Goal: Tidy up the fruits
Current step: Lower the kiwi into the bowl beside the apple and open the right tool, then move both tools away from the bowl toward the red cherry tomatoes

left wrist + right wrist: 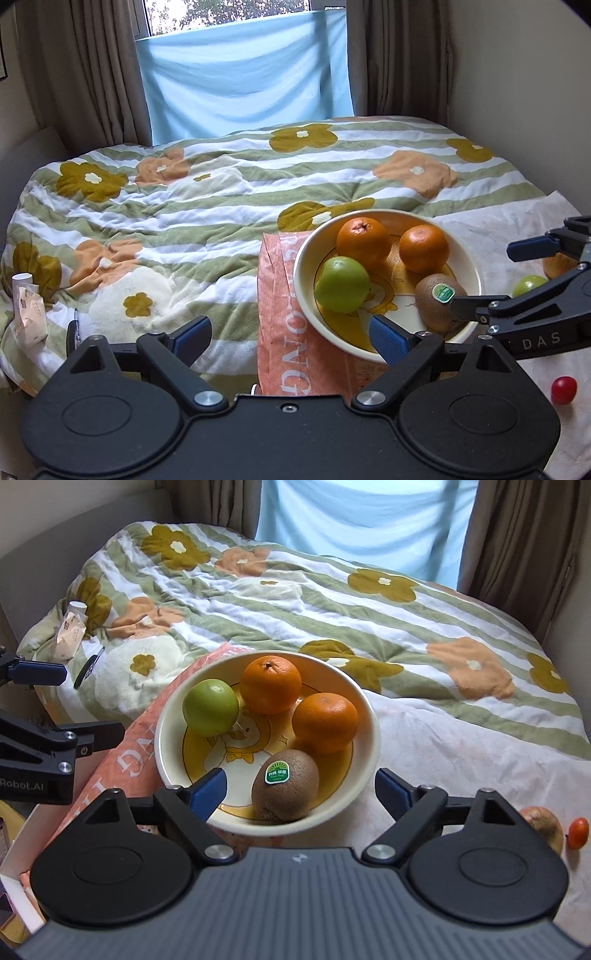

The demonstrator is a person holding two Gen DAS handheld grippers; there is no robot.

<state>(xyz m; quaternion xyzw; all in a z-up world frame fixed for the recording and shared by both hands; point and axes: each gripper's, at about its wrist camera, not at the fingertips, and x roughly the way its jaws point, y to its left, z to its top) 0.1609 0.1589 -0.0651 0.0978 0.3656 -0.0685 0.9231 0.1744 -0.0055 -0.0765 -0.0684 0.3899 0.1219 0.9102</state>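
Observation:
A cream bowl [369,716] with a yellow cartoon inside holds two oranges [271,685] [325,722], a green apple [210,707] and a stickered kiwi [286,790]. My right gripper [300,794] stands open over the bowl's near rim; the kiwi lies between its blue pads, and neither pad touches it. My left gripper [290,341] is open and empty, low at the bowl's left side [301,266], above an orange towel. Loose on the white cloth to the right lie a green fruit [528,285], a brown fruit [543,823] and a small red fruit [563,389].
The bowl sits partly on an orange lettered towel [280,314] and a white cloth [498,229], both spread over a flowered quilt [184,229]. A paper packet [29,306] and a pen [72,328] lie at the quilt's left edge. Curtains and a wall close in behind.

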